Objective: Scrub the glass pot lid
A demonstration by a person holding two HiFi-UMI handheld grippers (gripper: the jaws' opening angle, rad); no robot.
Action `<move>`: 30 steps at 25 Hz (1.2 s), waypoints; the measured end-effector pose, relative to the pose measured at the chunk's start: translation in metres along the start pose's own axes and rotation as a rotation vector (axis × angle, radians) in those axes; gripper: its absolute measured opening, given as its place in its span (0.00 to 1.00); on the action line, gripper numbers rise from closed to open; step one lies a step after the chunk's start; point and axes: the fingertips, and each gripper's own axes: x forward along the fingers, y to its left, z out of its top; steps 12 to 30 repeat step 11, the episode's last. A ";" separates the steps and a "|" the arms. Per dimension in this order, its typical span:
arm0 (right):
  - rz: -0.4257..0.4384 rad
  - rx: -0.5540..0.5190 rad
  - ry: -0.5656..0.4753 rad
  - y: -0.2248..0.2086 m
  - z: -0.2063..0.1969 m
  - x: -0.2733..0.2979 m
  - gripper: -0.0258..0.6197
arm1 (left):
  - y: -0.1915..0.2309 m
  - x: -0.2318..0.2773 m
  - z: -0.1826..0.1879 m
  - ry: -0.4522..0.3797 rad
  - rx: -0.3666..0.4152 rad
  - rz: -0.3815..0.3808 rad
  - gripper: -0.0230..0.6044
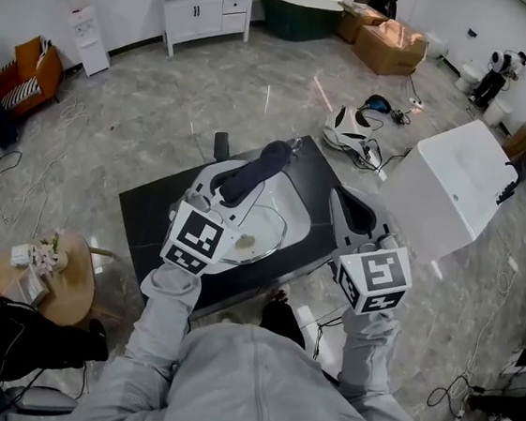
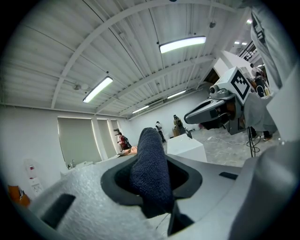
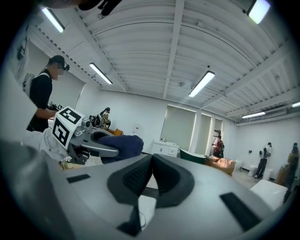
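your left gripper (image 2: 154, 187) clamps dark blue cloth (image 2: 150, 164) | right gripper (image 3: 151, 183) closed, empty | press cloth flat on glass pot lid (image 1: 262, 235) in white basin (image 1: 297, 204); rub small circles

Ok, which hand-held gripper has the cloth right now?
The left hand-held gripper: a dark blue cloth is clamped between its jaws. The right hand-held gripper is shut on nothing.
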 end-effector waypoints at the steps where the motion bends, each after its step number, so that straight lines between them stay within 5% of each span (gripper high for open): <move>1: 0.001 -0.002 0.001 0.001 -0.001 0.000 0.09 | -0.001 -0.001 -0.001 0.001 0.002 -0.001 0.24; 30: 0.021 -0.008 0.004 0.010 -0.004 0.004 0.09 | -0.007 -0.007 -0.001 -0.004 0.013 -0.010 0.24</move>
